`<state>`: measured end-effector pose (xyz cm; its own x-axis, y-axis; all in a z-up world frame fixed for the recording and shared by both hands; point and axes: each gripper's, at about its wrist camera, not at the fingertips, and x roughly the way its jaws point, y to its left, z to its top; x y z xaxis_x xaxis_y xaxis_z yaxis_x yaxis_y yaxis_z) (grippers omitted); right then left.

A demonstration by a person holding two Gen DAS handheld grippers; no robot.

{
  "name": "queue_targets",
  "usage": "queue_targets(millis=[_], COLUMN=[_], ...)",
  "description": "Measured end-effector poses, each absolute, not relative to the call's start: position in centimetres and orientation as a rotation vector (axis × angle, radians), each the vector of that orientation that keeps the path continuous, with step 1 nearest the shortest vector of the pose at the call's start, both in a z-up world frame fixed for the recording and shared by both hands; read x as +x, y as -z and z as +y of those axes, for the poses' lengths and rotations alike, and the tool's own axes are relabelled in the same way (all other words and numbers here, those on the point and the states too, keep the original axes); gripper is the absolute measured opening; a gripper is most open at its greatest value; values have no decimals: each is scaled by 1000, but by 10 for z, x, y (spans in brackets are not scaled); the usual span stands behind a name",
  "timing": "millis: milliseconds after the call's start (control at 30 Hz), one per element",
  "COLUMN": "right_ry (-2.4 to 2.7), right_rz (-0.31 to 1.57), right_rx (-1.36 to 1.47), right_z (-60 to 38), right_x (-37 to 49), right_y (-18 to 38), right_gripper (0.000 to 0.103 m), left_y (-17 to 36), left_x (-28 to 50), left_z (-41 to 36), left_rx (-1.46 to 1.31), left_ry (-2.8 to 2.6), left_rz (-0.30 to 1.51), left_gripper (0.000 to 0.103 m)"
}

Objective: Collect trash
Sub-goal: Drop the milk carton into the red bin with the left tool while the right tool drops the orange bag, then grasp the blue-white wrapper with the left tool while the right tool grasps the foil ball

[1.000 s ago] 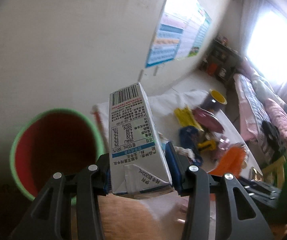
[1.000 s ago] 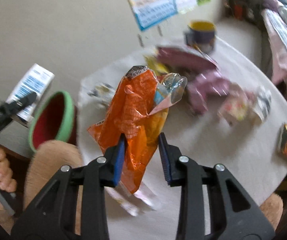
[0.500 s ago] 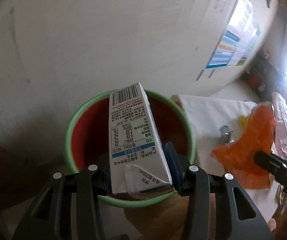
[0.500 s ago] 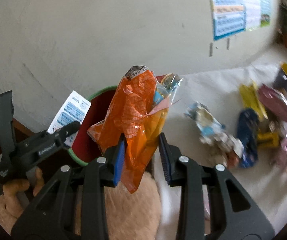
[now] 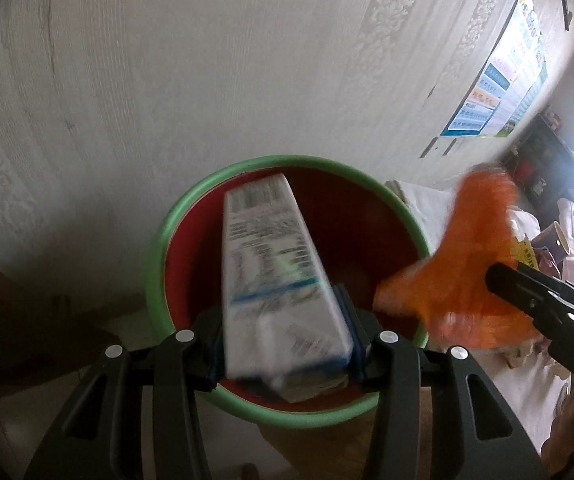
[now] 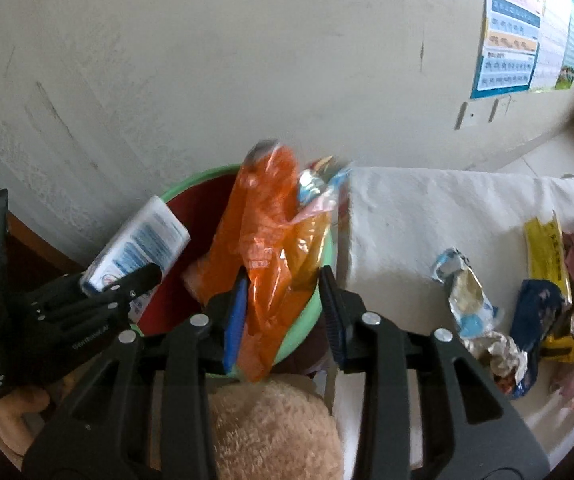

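Note:
A red bin with a green rim stands by the wall. My left gripper has its jaws spread over the bin; the white milk carton lies blurred between them, tipping into the bin. My right gripper is open at the bin's rim; the orange snack bag hangs loose between its pads, touching the left pad, apart from the right one.
A white-covered table right of the bin carries several wrappers, a yellow packet and a dark blue packet. A paper cup stands further back. A beige plush cushion lies below the right gripper. The wall is close behind.
Both grippers have opened over the bin. The carton has tilted forward and blurred as it slips from the left jaws. The orange bag has moved over the bin's rim and loosened.

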<state>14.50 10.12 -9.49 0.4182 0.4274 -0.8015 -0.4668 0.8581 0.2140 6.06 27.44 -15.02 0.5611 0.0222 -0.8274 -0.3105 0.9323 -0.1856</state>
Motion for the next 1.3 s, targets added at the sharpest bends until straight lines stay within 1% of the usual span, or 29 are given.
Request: queue_targets(millis=[33, 67, 133, 267, 533, 633, 800, 1000, 1100, 1133, 1167, 1233, 1300], right_ry=[-558, -557, -559, -549, -447, -364, -273, -260, -300, -314, -331, -343, -366], right_rz=[989, 986, 991, 989, 979, 977, 1001, 1079, 1139, 1152, 1160, 1144, 1134], right_rx=[-41, -30, -9, 25, 87, 77, 65, 33, 62, 76, 88, 76, 115], right_z=[102, 101, 98, 82, 9, -28, -66, -69, -66, -65, -64, -64, -70], right_x=[146, 147, 146, 138, 117, 110, 121, 150, 157, 157, 155, 149, 139], right_y=[95, 96, 97, 96, 91, 95, 113, 154, 171, 175, 177, 175, 169], right_gripper=[48, 50, 50, 50, 50, 55, 55, 55, 55, 44, 40, 34, 32], left_y=[150, 150, 149, 146, 131, 125, 121, 118, 118, 119, 119, 120, 120], left_x=[60, 63, 62, 61, 65, 69, 70, 65, 65, 65, 66, 69, 73], left_z=[274, 273, 274, 270, 222, 196, 166, 151, 147, 145, 143, 137, 131], left_rx=[-323, -320, -329, -334, -288, -263, -252, -252, -259, -258, -256, -256, -262], left_ry=[-206, -210, -220, -212, -94, -32, 22, 34, 36, 37, 40, 49, 61], left_rz=[960, 961, 953, 948, 944, 948, 962, 985, 993, 995, 999, 1006, 1012], left_gripper=[49, 56, 59, 59, 59, 59, 59, 59, 59, 59, 59, 59, 59])
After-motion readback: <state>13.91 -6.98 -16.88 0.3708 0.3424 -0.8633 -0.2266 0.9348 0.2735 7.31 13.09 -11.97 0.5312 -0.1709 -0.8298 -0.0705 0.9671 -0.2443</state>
